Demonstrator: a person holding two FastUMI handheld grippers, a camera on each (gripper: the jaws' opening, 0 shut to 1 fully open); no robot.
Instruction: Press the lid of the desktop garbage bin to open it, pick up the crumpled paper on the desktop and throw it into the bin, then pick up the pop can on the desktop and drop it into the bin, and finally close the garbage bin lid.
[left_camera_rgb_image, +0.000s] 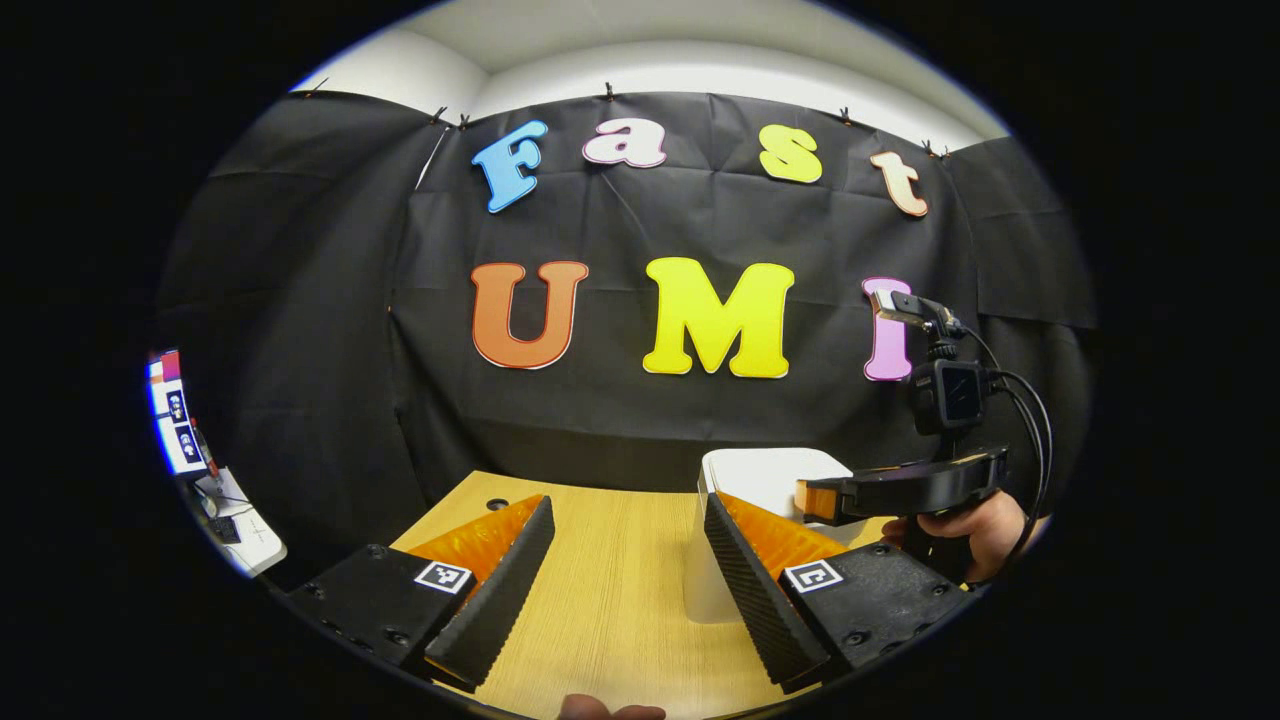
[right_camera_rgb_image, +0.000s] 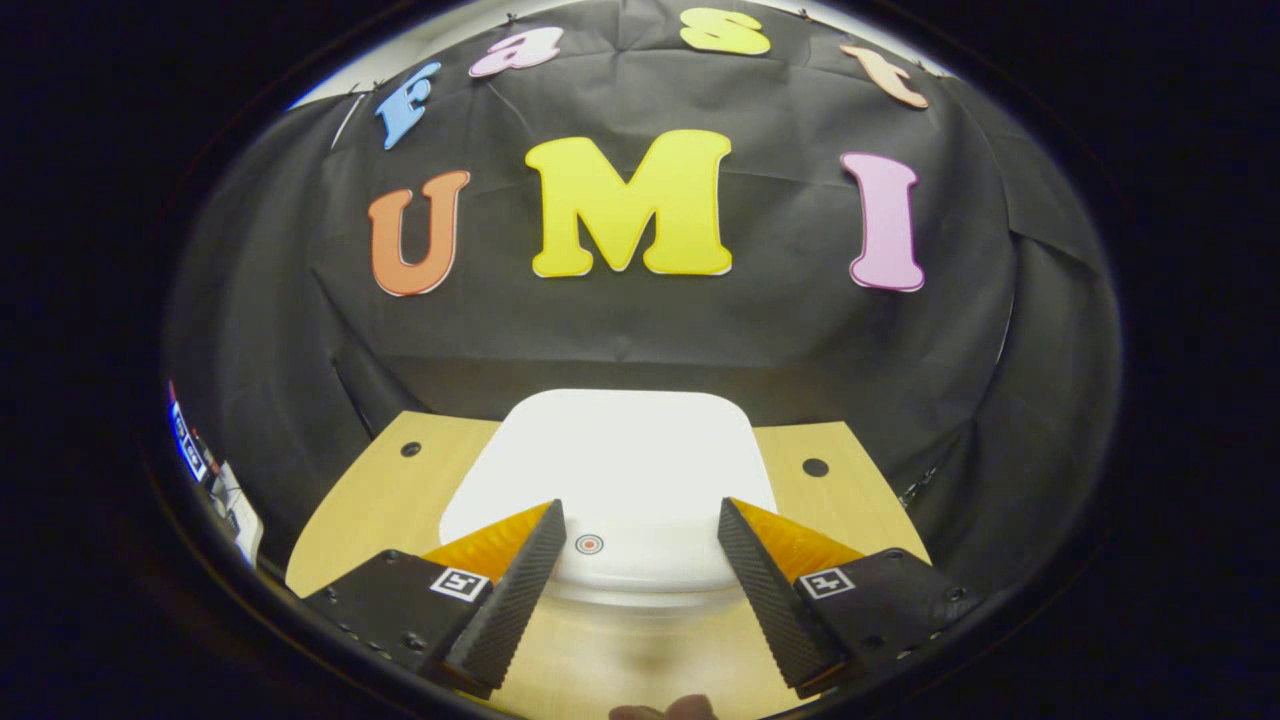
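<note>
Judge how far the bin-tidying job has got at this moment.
Nothing looks done yet: the white bin's lid lies flat and closed. In hand: the right gripper, open and empty, hovers above the lid's round mark. The left gripper waits open over the desk. Pressing the lid, paper, can and closing remain.

— The garbage bin lid (right_camera_rgb_image: 620, 470): what finish?
— Smooth white plastic by the look of it, faintly glossy.
— And the desktop (right_camera_rgb_image: 390, 500) beneath the bin?
— Pale wood grain, with a soft sheen just in front of the bin.
— Behind the bin?
— Matt black cloth wall (right_camera_rgb_image: 640, 330), creased.
</note>
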